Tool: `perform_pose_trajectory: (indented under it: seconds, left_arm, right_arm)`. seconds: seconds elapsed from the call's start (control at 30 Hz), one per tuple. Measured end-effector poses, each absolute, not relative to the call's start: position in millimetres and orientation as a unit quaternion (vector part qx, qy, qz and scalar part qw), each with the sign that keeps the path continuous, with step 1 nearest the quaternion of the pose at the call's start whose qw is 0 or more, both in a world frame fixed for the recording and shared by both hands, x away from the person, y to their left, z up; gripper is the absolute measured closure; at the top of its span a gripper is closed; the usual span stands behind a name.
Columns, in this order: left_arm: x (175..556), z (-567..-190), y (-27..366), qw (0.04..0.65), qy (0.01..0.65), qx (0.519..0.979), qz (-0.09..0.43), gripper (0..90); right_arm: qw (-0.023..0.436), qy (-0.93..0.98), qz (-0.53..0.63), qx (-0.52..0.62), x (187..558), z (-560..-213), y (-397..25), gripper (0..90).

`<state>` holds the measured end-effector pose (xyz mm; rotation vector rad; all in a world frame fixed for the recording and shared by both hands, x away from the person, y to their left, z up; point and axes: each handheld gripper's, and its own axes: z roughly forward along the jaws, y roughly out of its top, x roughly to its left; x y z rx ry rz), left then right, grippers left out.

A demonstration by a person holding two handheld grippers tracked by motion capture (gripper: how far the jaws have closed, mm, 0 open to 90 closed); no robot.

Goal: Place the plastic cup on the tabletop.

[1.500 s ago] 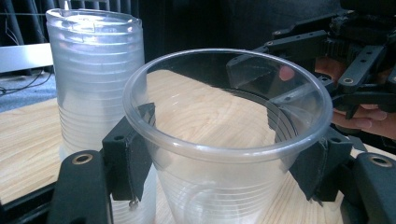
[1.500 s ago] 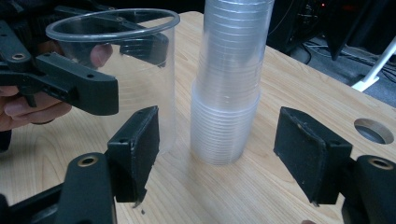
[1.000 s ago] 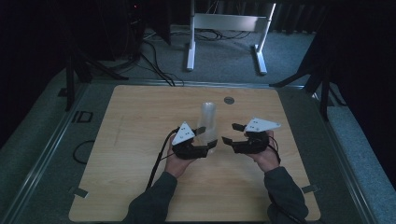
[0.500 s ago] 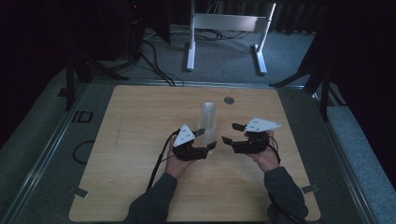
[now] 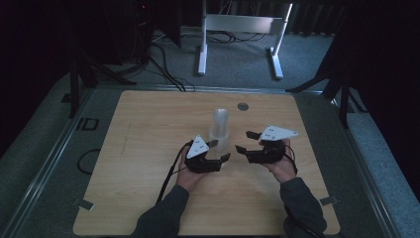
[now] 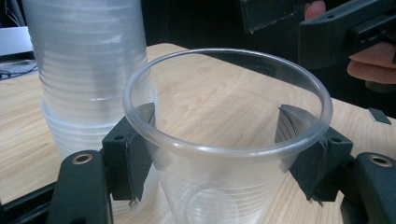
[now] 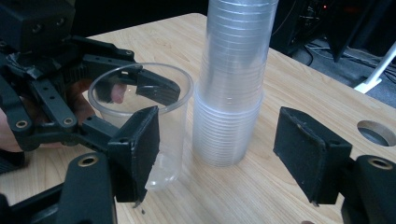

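Observation:
A tall stack of clear plastic cups (image 5: 219,126) stands upright near the middle of the wooden table (image 5: 143,144). Just in front of it is a single clear cup (image 6: 224,140), also upright. My left gripper (image 5: 218,150) is shut on this cup, one jaw pressing each side below the rim. In the right gripper view the single cup (image 7: 154,112) sits left of the stack (image 7: 231,84), with the left gripper (image 7: 135,88) around it. My right gripper (image 5: 244,141) is open to the right of the stack, with nothing between its jaws; it appears again in the right gripper view (image 7: 224,154).
A round hole (image 5: 242,106) lies in the tabletop behind the stack. A white metal stand (image 5: 237,29) and loose cables (image 5: 163,64) are on the floor beyond the far edge. Bare wood extends to the left of the cups and toward the near edge.

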<state>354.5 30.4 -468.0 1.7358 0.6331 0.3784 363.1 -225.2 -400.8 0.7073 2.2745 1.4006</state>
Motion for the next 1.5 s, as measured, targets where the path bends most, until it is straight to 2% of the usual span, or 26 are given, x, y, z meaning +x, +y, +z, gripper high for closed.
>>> perform_pose_trajectory:
  seconds: [1.5]
  left_arm:
    - [355,-491,20,0.559,0.279,0.763,0.163,30.1]
  right_arm:
    - [0.189,0.806,0.501,0.251,363,-400,-225,30.9]
